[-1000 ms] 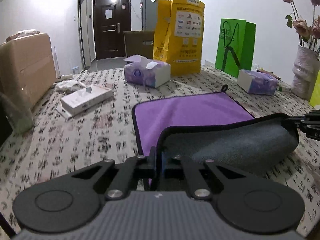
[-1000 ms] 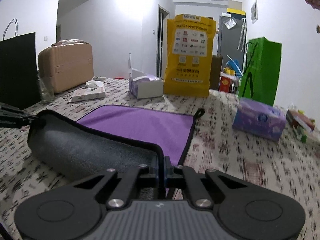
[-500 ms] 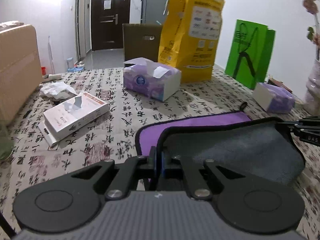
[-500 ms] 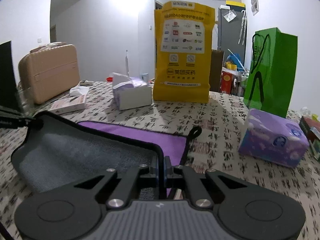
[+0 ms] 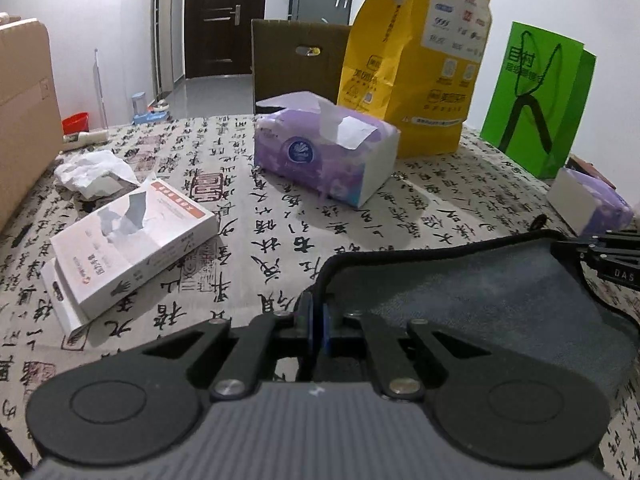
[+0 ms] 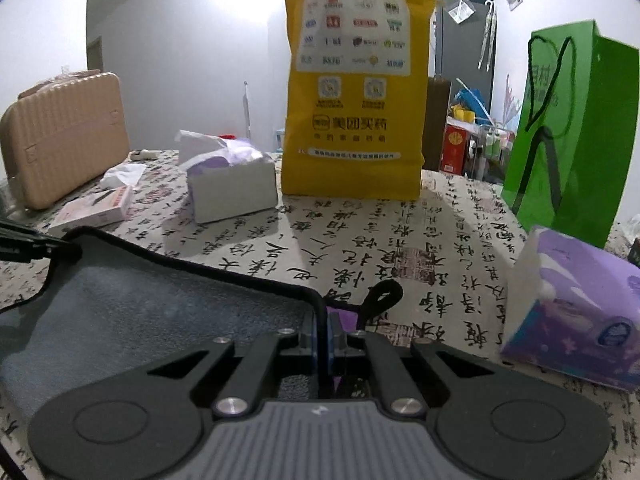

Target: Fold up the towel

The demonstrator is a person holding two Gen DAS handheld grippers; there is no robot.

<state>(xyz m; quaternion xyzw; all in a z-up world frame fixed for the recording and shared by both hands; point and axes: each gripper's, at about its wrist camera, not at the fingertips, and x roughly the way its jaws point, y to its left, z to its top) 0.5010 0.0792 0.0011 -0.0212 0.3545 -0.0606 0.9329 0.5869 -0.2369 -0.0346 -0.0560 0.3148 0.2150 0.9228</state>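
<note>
Two tissue boxes and a yellow bag ringed the towel, stretched sideways between the left tool and right tool, each clenched on a corner.

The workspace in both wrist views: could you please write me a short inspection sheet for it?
Surface: table under a calligraphy-print cloth.
Job's things: towel, grey side up, folded over; purple shows only beside the hanging loop.
Clutter: two tissue packs, white box, crumpled tissue, yellow bag, green bag, beige case.
Grippers: left gripper and right gripper each shut on a towel corner.
Cables: nothing seen.
Surroundings: dark door, white walls.
</note>
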